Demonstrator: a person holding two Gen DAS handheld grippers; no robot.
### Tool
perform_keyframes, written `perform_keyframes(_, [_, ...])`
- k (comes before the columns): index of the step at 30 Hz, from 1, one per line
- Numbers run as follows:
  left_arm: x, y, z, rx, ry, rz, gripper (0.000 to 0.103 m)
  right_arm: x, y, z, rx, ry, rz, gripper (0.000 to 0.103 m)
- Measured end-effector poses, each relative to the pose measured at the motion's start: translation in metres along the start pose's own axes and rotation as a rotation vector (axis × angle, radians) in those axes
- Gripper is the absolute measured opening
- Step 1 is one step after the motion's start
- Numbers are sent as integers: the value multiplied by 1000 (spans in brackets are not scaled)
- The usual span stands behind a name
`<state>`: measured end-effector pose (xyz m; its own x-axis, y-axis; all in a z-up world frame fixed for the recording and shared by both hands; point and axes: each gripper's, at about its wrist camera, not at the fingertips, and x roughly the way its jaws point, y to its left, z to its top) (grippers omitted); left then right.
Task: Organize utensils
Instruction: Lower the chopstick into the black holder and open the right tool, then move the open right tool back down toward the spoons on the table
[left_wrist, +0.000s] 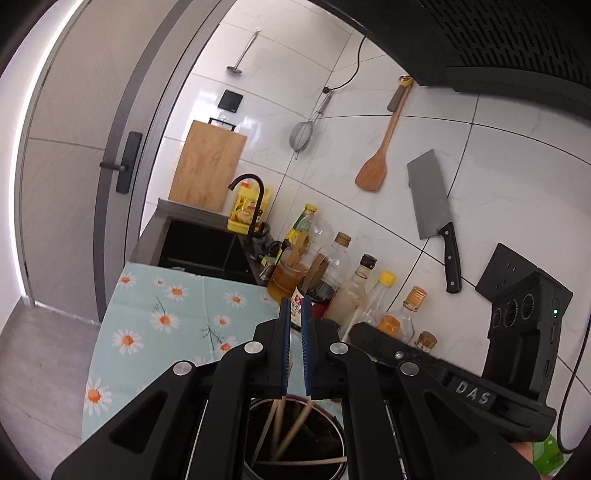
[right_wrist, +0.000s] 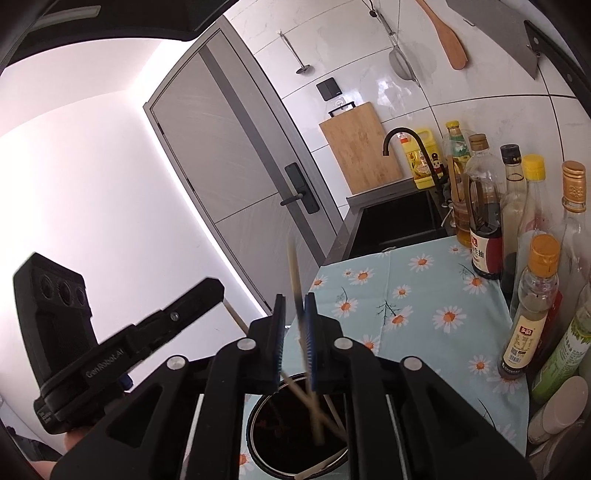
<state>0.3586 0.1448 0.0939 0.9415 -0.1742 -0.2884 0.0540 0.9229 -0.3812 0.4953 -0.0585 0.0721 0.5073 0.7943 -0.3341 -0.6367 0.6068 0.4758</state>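
Chopsticks, pale slim wooden rods, stand in the round dark metal-rimmed holder at lower centre; dropping them in looks like the current step. The right gripper has loosened around a blurred stick; the left gripper looks nearly together, empty. Next: lift clear without snagging.

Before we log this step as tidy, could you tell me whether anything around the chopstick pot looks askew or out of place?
Yes: in the dark pot the chopsticks cross at different angles, and one lies flat across its rim. A blurred chopstick sits tilted between the right gripper's fingers. Nothing looks spilled or damaged.
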Motion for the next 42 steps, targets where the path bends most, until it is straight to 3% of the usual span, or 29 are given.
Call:
perform_keyframes(10, [-18,1,-1,-14,5,6,6,-17,10,-1,-11,-10,-3,17])
perform_keyframes(11, [-21,0,-1,-14,5,2,10,-20,12,-1,-12,-12,-3,17])
perform_keyframes(12, [-24,0,-1,-21,5,-7,25,-21,13,-2,-13,-12,-3,17])
perform_keyframes(13, [-26,0,0,-29,3,-11,34,-24,16,-2,-16,-12,-2,17])
perform_keyframes(19, [-48,-7,0,-8,-15,-17,33,-39,31,-4,-35,-14,2,18])
perform_keyframes(23, [-65,-14,0,5,-17,-24,33,-54,40,-3,-51,-21,5,26])
perform_keyframes(29, [-84,-28,-1,46,9,-27,33,-81,47,-4,-47,-41,15,29])
perform_keyframes(34, [-96,-39,-6,76,41,-40,38,-102,44,-10,-20,-17,18,41])
perform_keyframes(36, [-99,-41,-10,85,64,-43,43,-109,42,-12,-7,-5,21,42])
perform_keyframes(42, [-105,-42,-28,79,131,-53,43,-121,29,-23,43,72,2,42])
